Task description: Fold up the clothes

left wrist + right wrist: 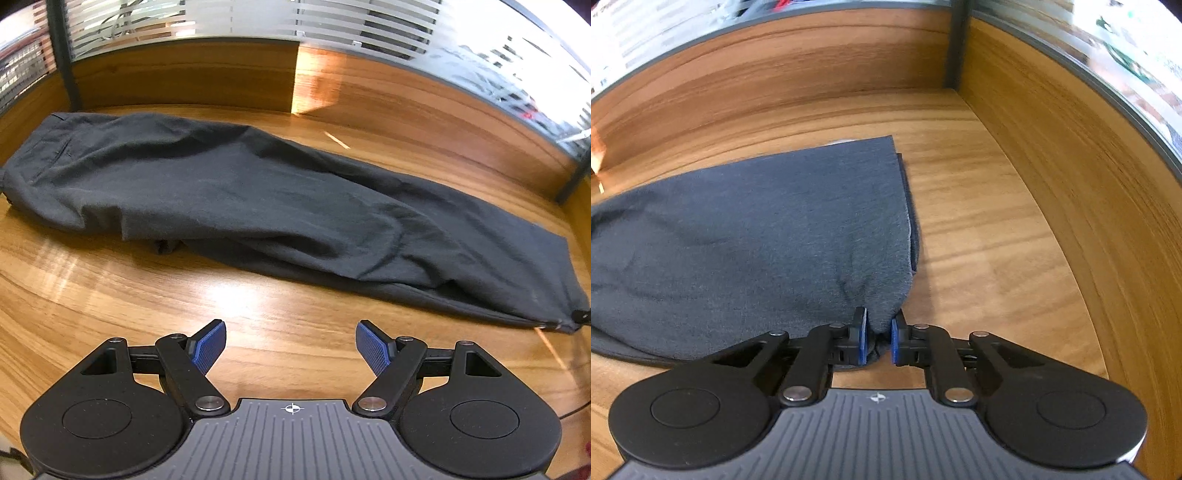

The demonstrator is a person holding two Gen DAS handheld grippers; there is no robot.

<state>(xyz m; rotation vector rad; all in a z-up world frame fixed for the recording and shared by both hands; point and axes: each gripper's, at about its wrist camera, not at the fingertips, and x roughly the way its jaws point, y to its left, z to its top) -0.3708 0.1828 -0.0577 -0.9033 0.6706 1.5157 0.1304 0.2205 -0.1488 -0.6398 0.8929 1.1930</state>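
Dark grey trousers (258, 199) lie folded lengthwise on the wooden table (147, 302), waistband at the far left, leg hems at the right. My left gripper (290, 345) is open and empty, hovering over bare table in front of the trousers, apart from them. In the right wrist view the hem end of the trousers (768, 229) fills the left half. My right gripper (879, 338) is shut on the near corner of the hem, the cloth bunched between its blue pads (863, 339).
Wooden partition walls (1071, 177) topped with frosted glass enclose the table at the back and the right. A dark post (62, 55) stands at the back left. The right gripper (581, 315) peeks in at the hem in the left wrist view.
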